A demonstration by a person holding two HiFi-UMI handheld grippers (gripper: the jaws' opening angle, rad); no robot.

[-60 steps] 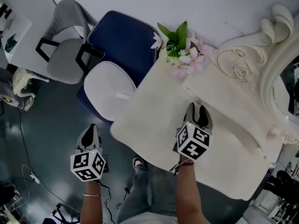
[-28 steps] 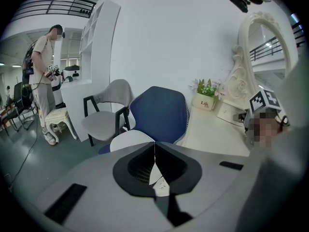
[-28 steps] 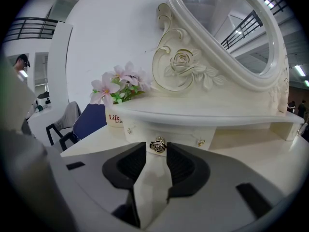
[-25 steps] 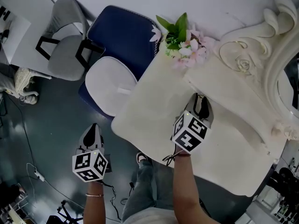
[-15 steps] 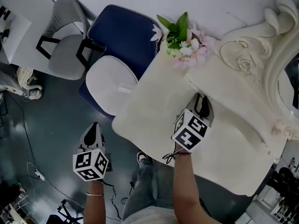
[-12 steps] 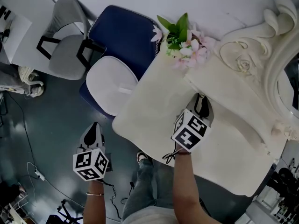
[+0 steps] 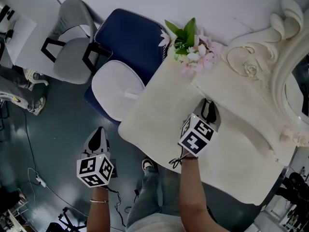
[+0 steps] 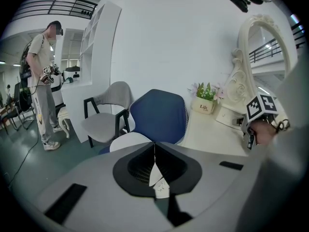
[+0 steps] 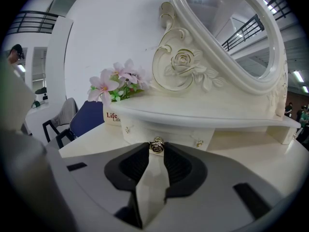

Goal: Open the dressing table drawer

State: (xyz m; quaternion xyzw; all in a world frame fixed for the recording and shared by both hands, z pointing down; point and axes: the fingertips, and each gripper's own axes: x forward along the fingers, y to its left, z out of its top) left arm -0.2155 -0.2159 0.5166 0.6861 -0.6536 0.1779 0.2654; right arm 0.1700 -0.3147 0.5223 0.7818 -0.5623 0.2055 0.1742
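Note:
The cream dressing table [image 7: 159, 124] has a small drawer [image 9: 169, 130] under its shelf, with a round gold knob [image 9: 156, 146]. My right gripper [image 7: 208, 111] reaches over the tabletop to that drawer. In the right gripper view its jaws have just been closing, and the knob now sits pinched between their tips [image 9: 156, 148]. The drawer front lies flush with the unit. My left gripper [image 7: 98, 137] hangs over the floor left of the table. Its jaws [image 8: 155, 151] are shut with nothing in them.
A pot of pink flowers [image 7: 190, 47] stands at the table's far left corner, and an ornate mirror [image 7: 289, 76] rises behind the drawer unit. A blue chair [image 7: 128, 42] and a grey chair [image 7: 67, 57] stand to the left. A person [image 8: 41, 81] stands farther off.
My right gripper edged a little closer to the drawer unit at first and has held still since. The left gripper has not moved. A person's feet at the left edge have shifted.

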